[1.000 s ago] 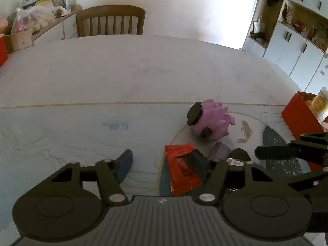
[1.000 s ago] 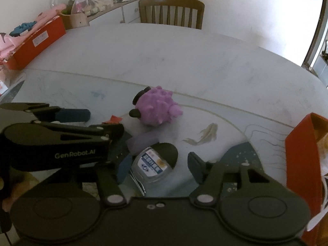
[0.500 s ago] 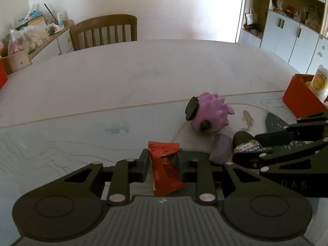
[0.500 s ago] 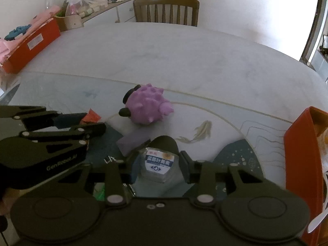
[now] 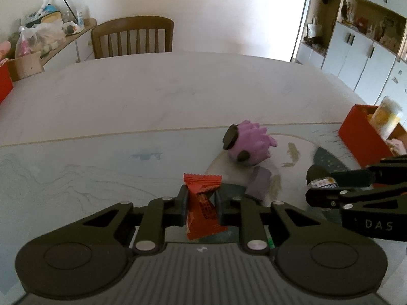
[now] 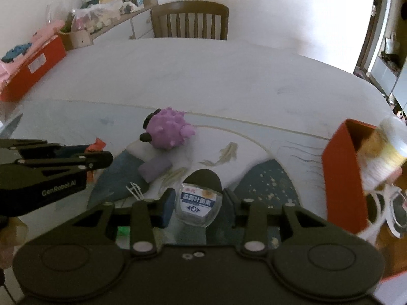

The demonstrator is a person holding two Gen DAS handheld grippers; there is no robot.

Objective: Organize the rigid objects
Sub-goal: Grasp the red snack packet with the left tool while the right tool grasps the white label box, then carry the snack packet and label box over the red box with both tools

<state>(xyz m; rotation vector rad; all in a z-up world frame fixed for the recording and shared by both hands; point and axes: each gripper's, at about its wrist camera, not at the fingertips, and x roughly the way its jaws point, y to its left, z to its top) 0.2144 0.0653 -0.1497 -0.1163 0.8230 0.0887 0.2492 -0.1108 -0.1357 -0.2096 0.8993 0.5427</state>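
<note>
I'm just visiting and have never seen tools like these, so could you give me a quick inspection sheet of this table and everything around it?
Surface: pale oval table with a fish-print mat.
Job's things: red foil snack packet; small clear plastic bottle with a blue-and-white label; purple spiky toy; grey-purple block; red storage box.
Clutter: white glasses by the box.
Grippers: left gripper, jaws shut on the packet; right gripper, jaws shut on the bottle.
Cables: nothing seen.
Surroundings: wooden chair, cluttered sideboard, white cupboards.
</note>
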